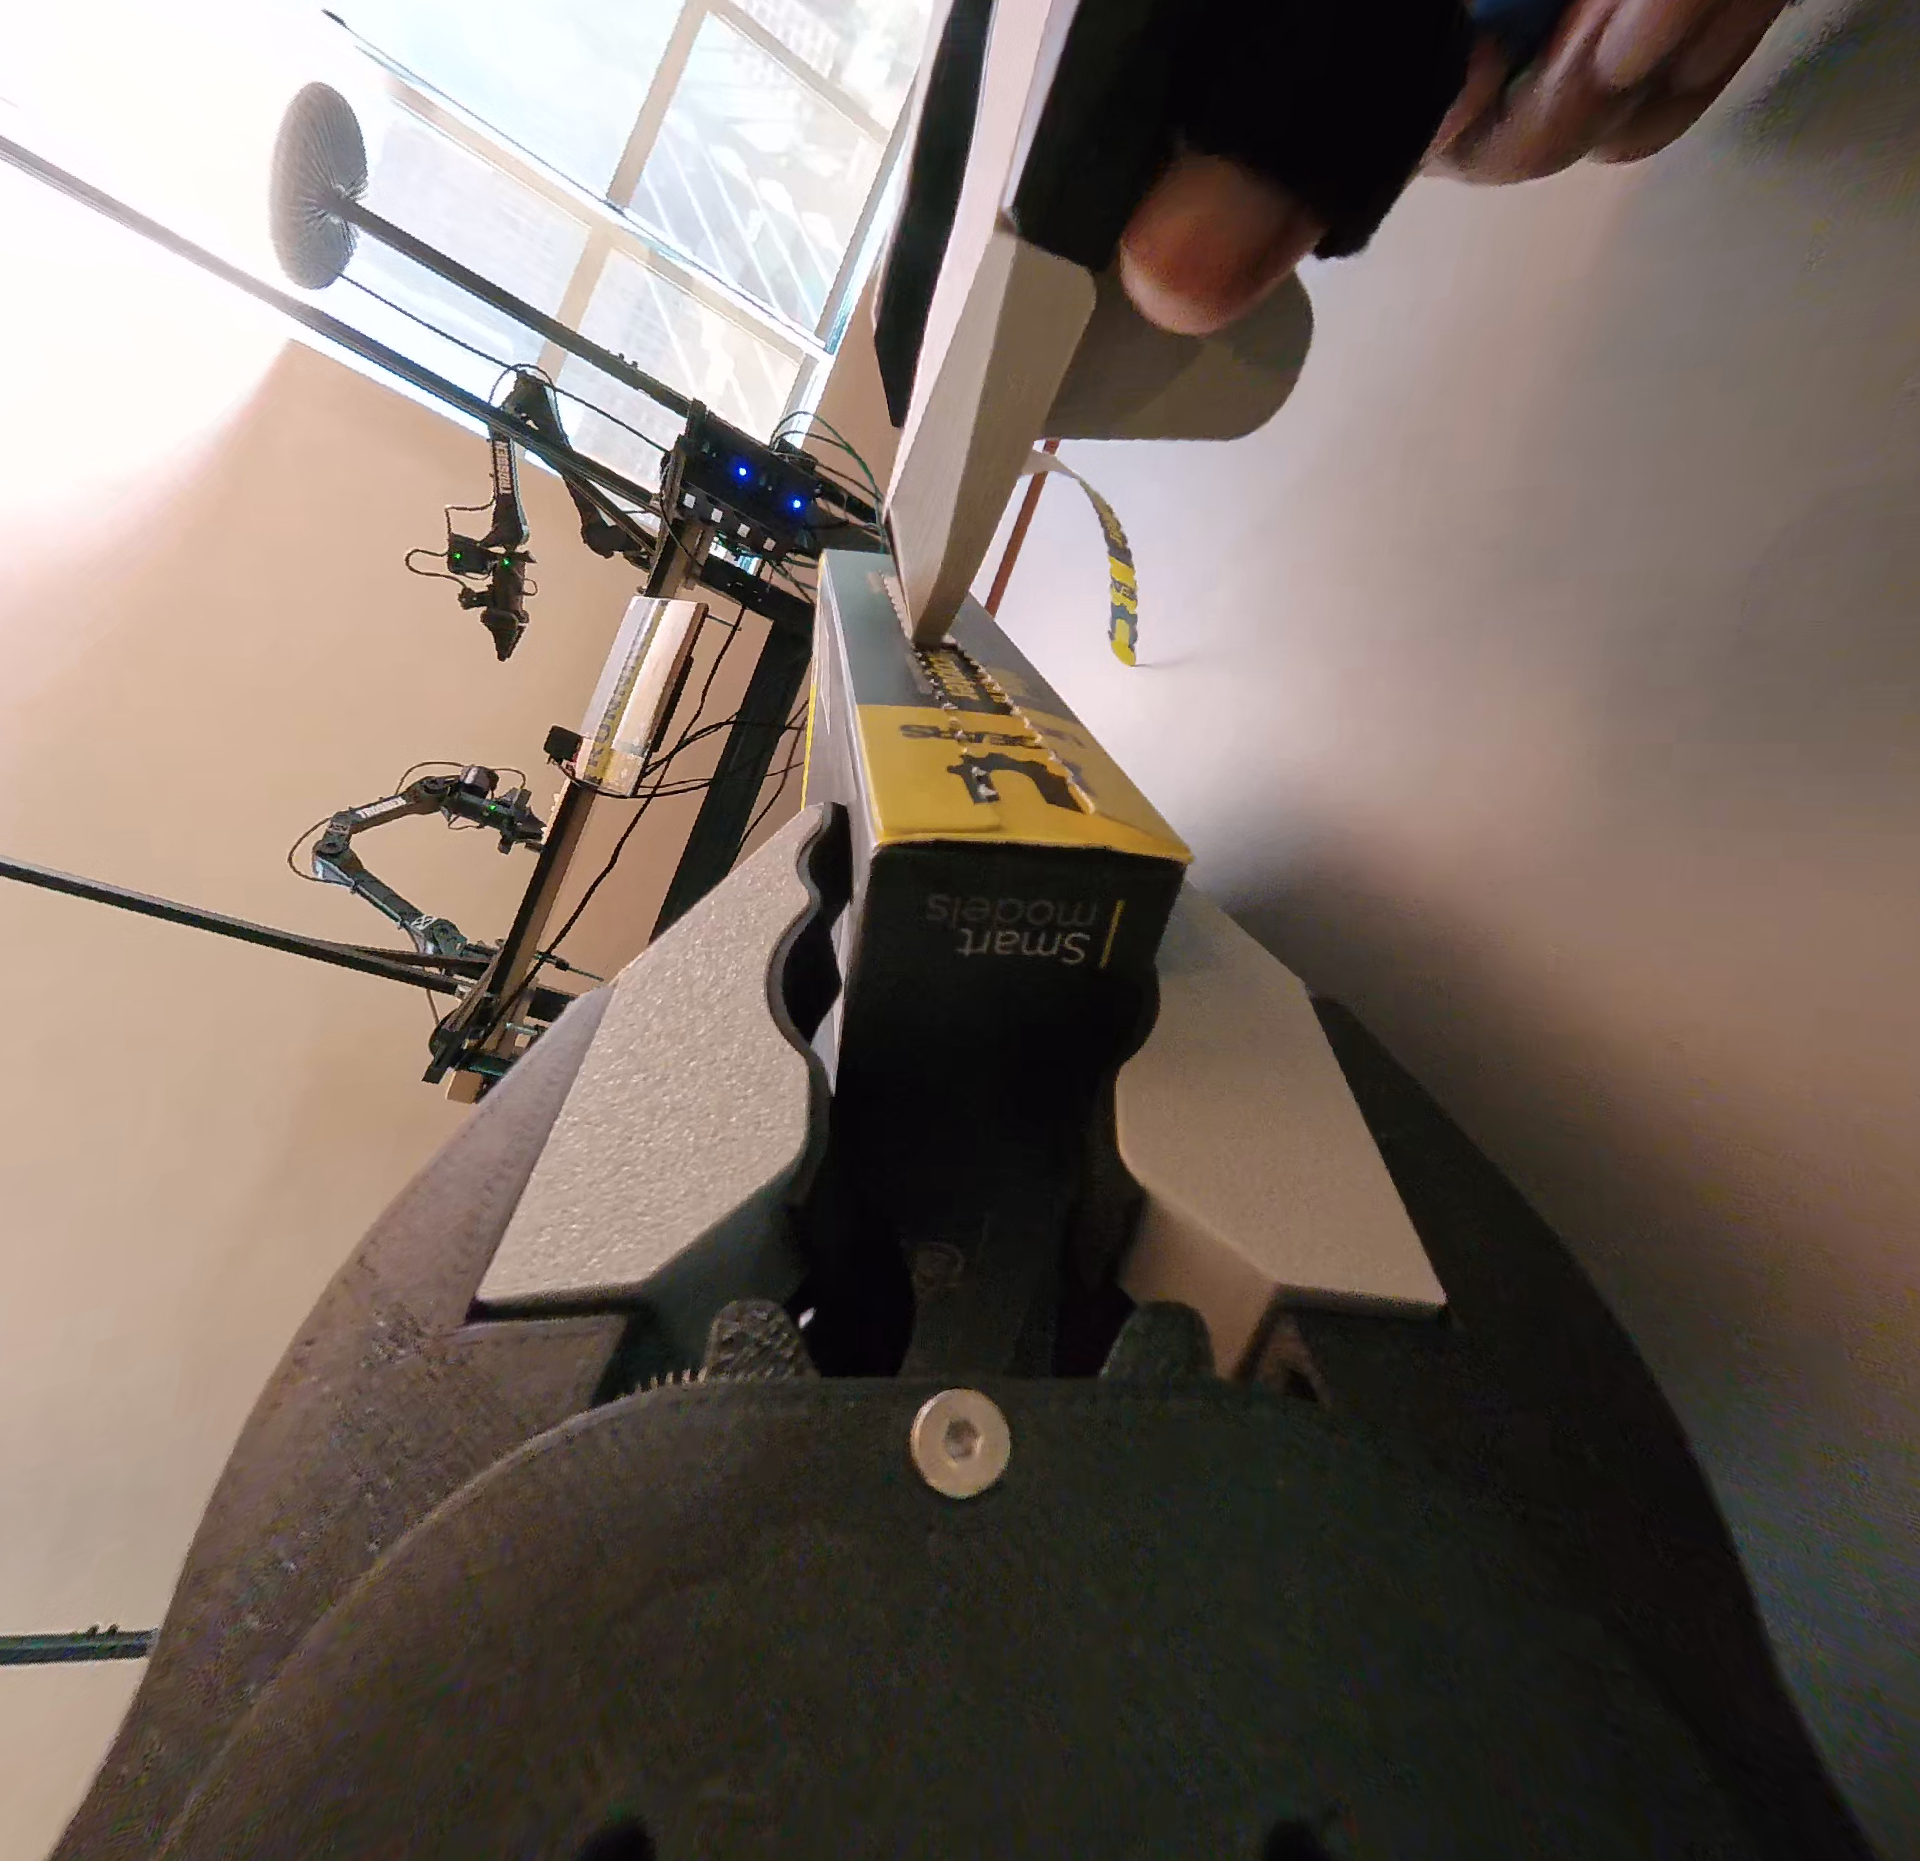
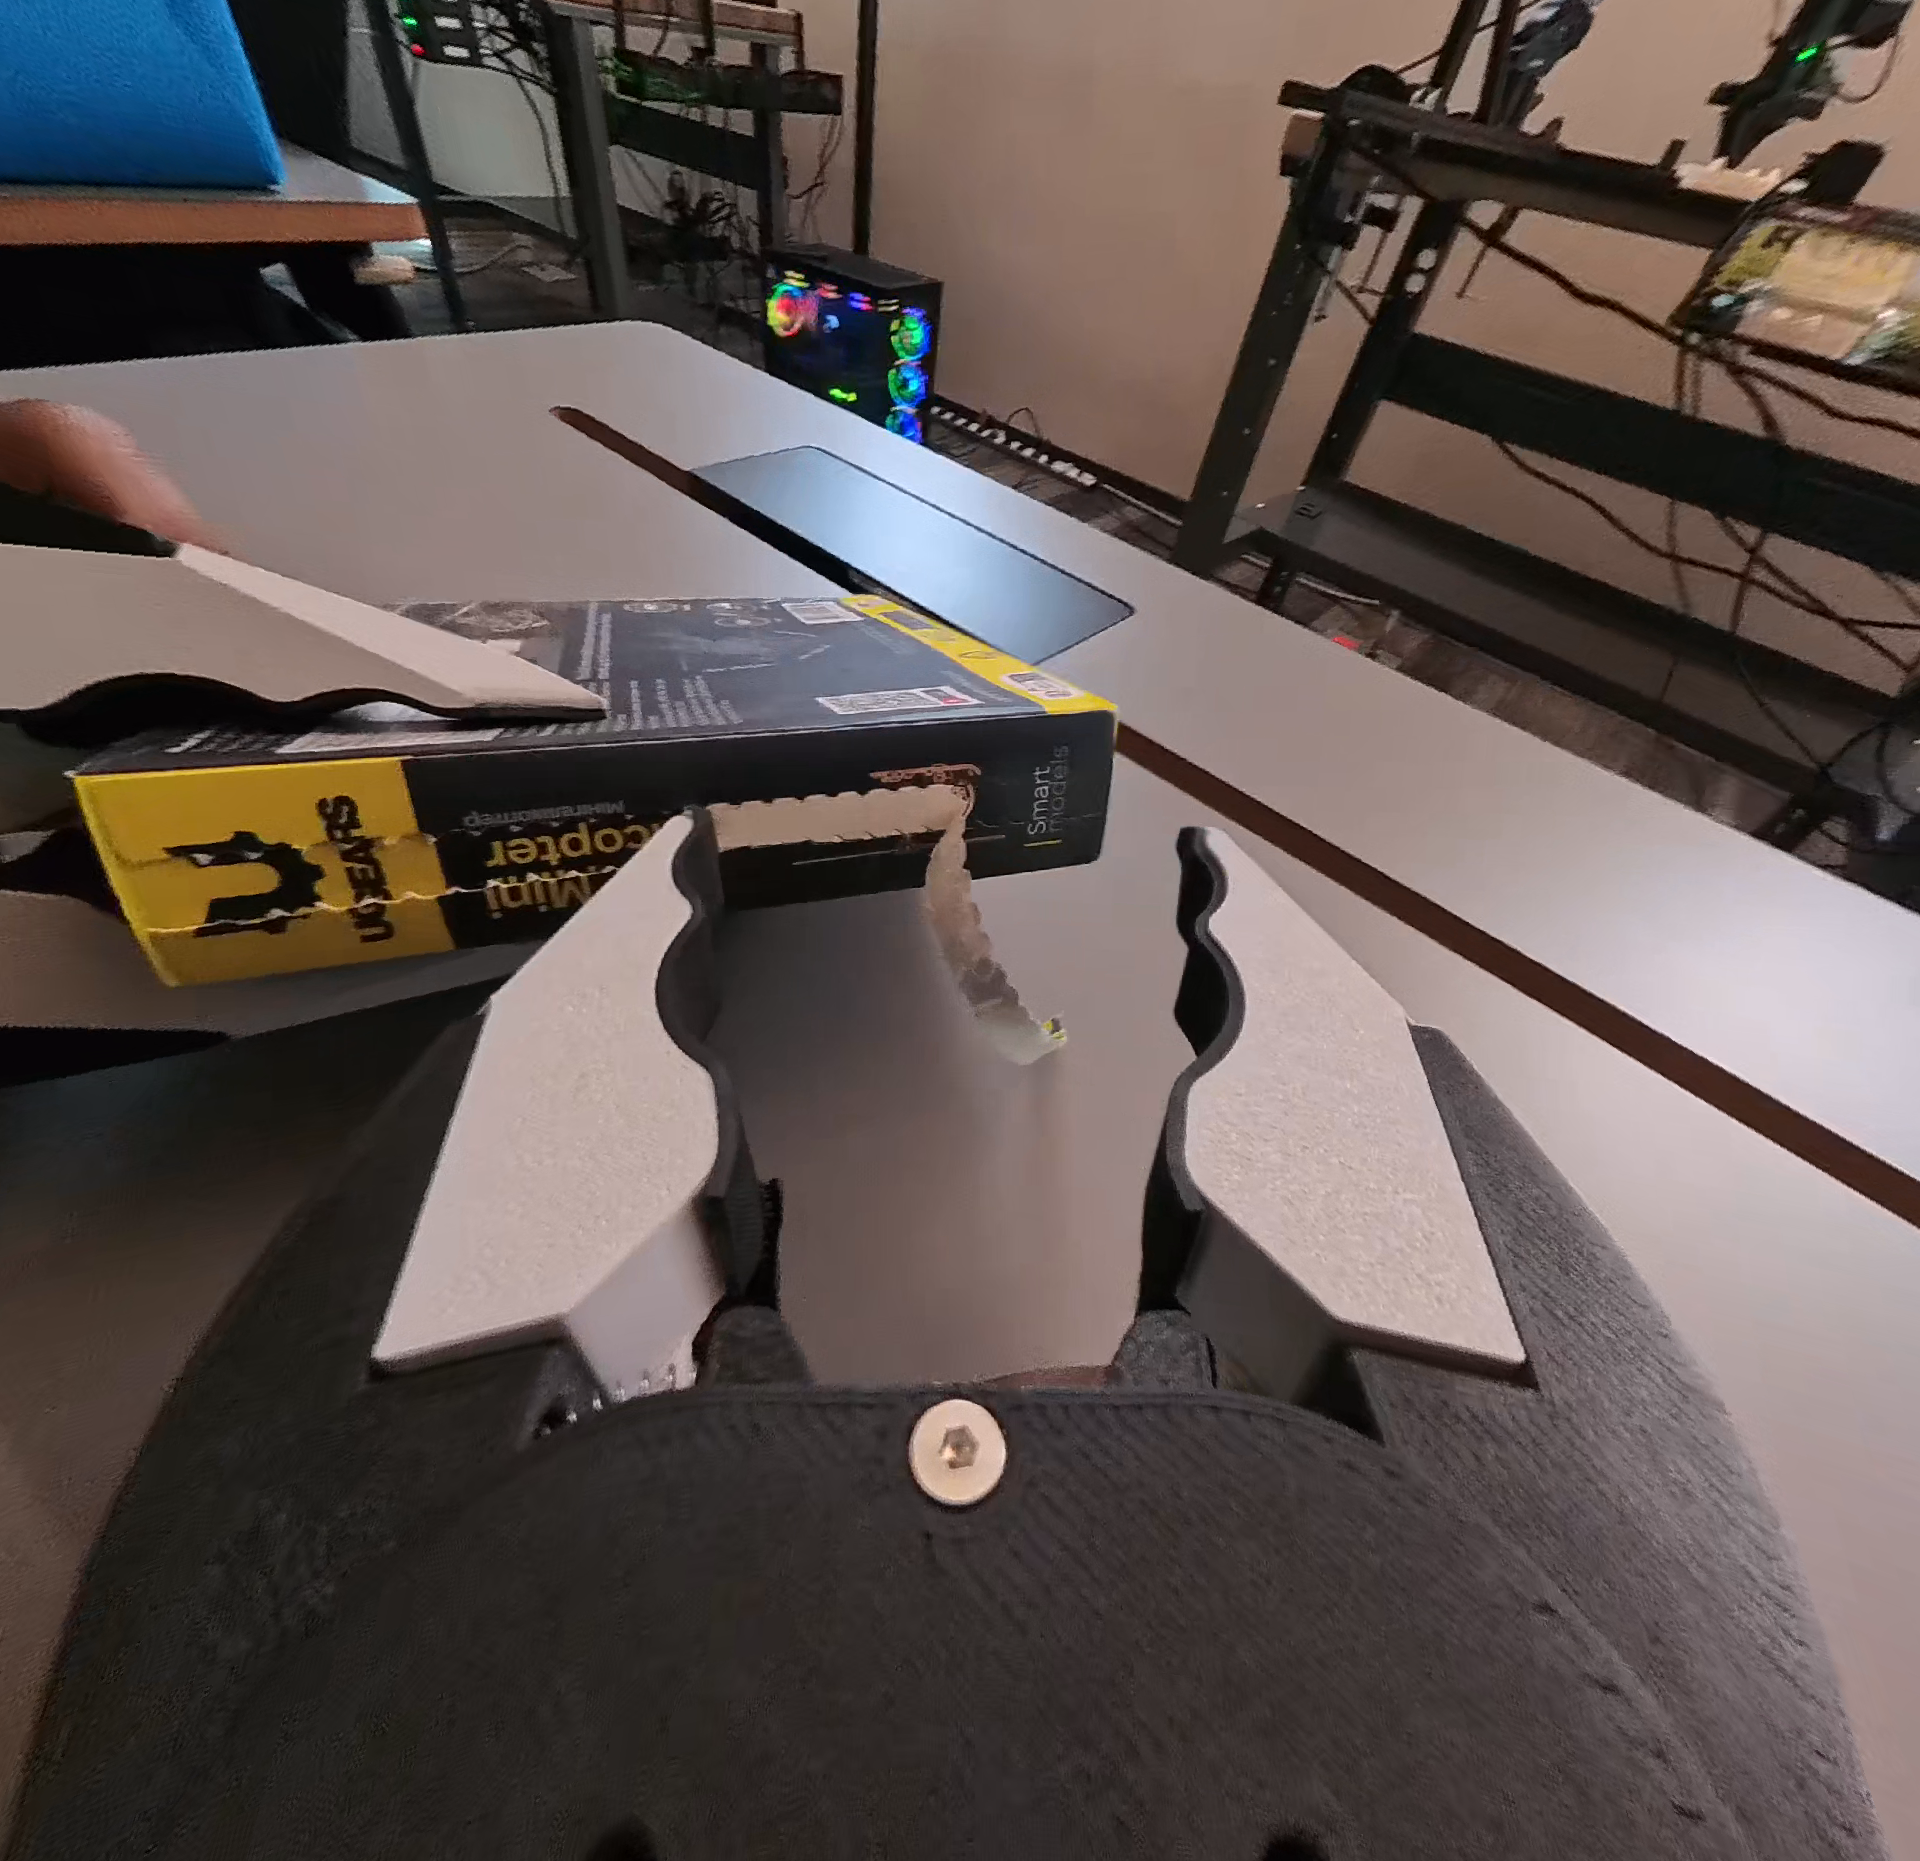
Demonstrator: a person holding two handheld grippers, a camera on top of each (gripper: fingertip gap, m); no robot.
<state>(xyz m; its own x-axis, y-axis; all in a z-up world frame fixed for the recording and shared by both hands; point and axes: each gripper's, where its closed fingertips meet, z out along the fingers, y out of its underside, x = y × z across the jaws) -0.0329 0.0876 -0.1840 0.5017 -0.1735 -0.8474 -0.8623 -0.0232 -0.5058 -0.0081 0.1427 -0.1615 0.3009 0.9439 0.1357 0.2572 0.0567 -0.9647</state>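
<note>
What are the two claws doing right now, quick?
Left claw: shut on the black and yellow box.
Right claw: open, holding nothing, one fingertip against the box's torn edge, by the dangling tear strip.

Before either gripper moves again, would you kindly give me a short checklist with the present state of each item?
1. Left gripper shut on the black-and-yellow cardboard box: ok.
2. Right gripper open and holding nothing: ok.
3. Perforated tear strip partly peeled, hanging loose off the box edge: ok.
4. Strip between the right fingers: not ok, one fingertip only touches the box edge.
5. Box resting on the grey table: cannot tell.
6. Strip fully torn off: not ok, perforation near the yellow end is intact.
</note>
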